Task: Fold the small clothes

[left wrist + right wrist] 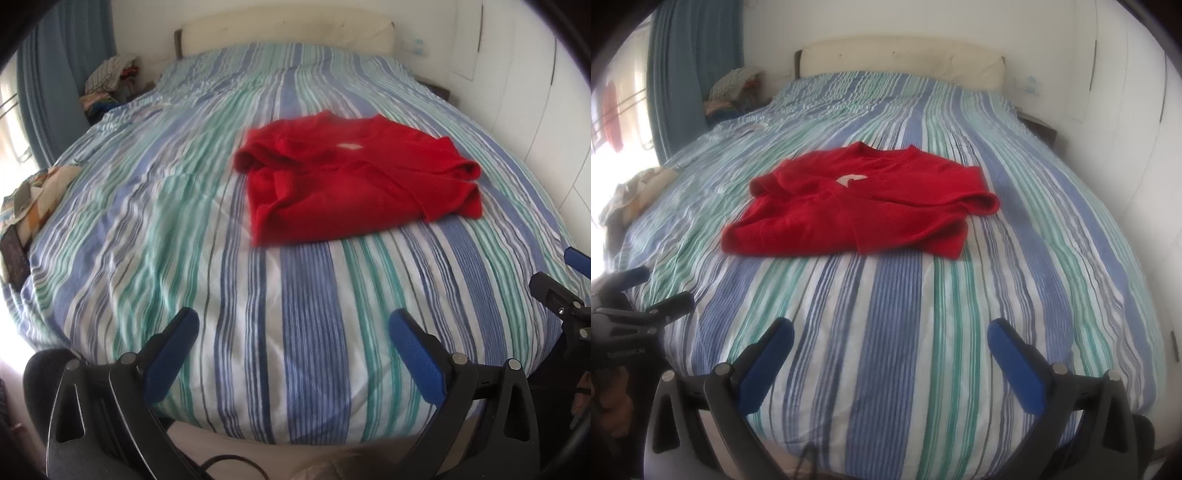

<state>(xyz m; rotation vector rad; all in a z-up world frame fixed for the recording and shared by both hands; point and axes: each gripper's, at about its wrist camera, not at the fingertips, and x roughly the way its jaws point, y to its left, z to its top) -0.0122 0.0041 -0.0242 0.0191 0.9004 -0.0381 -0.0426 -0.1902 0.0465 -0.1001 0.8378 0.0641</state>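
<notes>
A red shirt [354, 173] lies partly folded near the middle of a bed [303, 350] covered in blue, green and white stripes, its 2 sleeves turned in over the body and a white neck label [849, 180] showing. Both tools hang above the near end of the bed, well short of the garment: the left gripper [293, 328] has its blue-padded fingers [173, 354] spread as wide as they go with nothing between them, and the right gripper [891, 338] stands equally wide and equally empty. The left wrist view is smeared by motion blur across the shirt and stripes, while the right wrist view is sharper. The left view alone picks up a patterned pile [33, 199] at the bed's left edge in detail, plus the right tool at its right border. The right view alone catches a red item [611, 118] hanging in the bright window, with the left tool and part of a hand [609, 402] at its left border. Both show the cream headboard [284, 33], blue curtain [694, 66] and heaped clothes [735, 88] beside the bed
</notes>
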